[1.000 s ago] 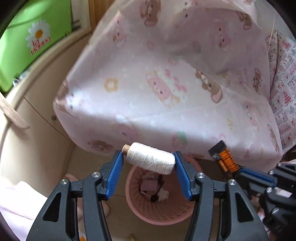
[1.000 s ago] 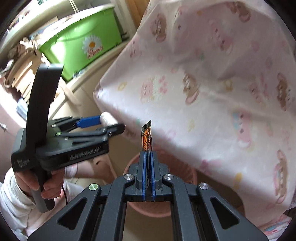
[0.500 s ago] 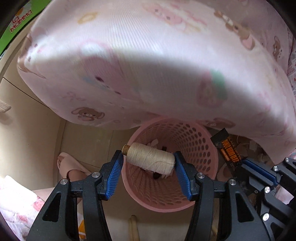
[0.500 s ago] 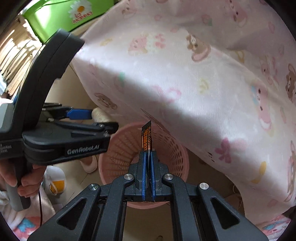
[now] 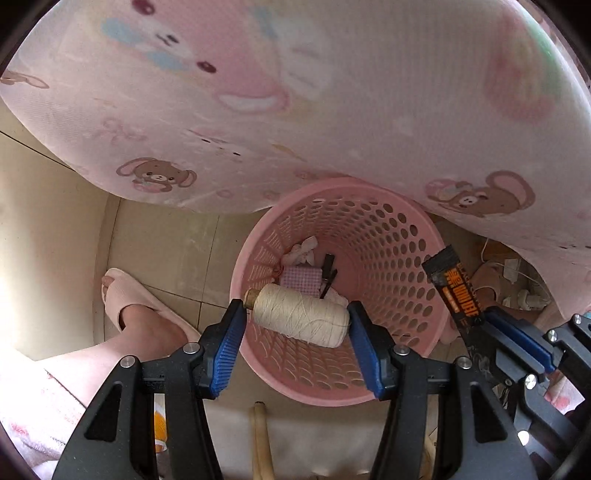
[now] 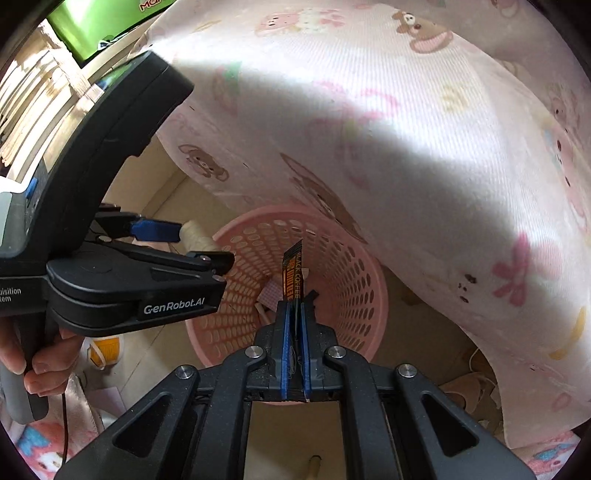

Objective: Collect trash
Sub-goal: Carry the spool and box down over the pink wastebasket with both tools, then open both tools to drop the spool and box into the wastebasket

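Beige tiled floor (image 5: 166, 251) carries a pink perforated plastic basket (image 5: 373, 236). Left tongs (image 5: 297, 325) grip a cream thread spool (image 5: 301, 319), right tongs (image 6: 293, 314) are clamped on a black coffee sachet (image 6: 293, 273); both are held over the opening, judged ready for dropping.

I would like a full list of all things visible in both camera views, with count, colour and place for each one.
Basket: one, pink, on the floor, partly under the cloth.
Trash in basket: several small pieces, white, pink, black, at its bottom.
Thread spool: one, cream, above the basket.
Coffee sachet: one, black and orange, above the basket.
Cloth: one, pink with bear prints, hanging over the basket.
Box: one, green, top left.
Slipper: one, pink, on a foot left of the basket.
Left hand-held gripper: clamping the spool.
Right hand-held gripper: shut on the sachet.
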Motion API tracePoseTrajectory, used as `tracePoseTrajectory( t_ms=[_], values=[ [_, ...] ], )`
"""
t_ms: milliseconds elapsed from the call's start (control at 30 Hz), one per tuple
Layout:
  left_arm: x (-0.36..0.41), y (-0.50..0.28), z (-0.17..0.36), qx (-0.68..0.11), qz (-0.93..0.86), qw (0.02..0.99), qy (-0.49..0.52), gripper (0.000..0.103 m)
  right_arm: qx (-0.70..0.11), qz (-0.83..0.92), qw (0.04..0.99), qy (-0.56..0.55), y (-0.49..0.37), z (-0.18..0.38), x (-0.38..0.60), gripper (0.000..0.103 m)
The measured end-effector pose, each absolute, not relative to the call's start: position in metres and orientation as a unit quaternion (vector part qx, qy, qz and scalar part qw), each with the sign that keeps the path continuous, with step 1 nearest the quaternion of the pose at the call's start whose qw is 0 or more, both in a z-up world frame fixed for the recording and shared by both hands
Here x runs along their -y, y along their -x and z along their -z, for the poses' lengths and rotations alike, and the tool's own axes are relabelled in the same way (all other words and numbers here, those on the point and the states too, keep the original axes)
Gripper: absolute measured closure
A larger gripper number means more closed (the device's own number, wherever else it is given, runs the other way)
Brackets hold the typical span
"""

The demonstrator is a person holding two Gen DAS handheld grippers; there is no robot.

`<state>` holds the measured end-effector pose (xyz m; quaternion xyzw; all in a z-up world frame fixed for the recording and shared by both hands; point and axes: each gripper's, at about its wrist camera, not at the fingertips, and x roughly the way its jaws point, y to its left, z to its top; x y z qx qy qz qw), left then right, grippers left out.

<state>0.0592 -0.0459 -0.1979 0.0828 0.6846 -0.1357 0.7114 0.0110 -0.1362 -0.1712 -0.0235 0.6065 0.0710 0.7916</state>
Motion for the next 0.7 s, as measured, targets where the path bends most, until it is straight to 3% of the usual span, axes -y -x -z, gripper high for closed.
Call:
tracePoseTrajectory(
  t_ms=[100,300,500,600,667,700],
  values=[
    [0.047,-0.06,0.198,-0.681,0.134,0.714,-0.091,0.047,-0.607,-0.068,0.791,0.022,-0.012,0.172,0.137,0.096],
    [0.045,-0.062,0.189,-0.676,0.134,0.72,-0.083,0.033,-0.611,-0.059,0.789,0.022,-0.011,0.169,0.133,0.096],
    [0.043,-0.056,0.169,-0.65,0.138,0.742,-0.088,0.028,-0.602,-0.041,0.798,-0.012,-0.003,0.159,0.135,0.093],
    [0.043,-0.049,0.154,-0.627,0.132,0.761,-0.102,0.026,-0.577,-0.036,0.815,-0.031,0.007,0.141,0.138,0.084],
    [0.044,-0.045,0.143,-0.608,0.125,0.777,-0.11,0.026,-0.561,-0.029,0.826,-0.041,0.013,0.131,0.143,0.067],
    [0.043,-0.043,0.134,-0.595,0.125,0.787,-0.11,0.026,-0.551,-0.024,0.833,-0.045,0.017,0.125,0.146,0.065]
  ],
)
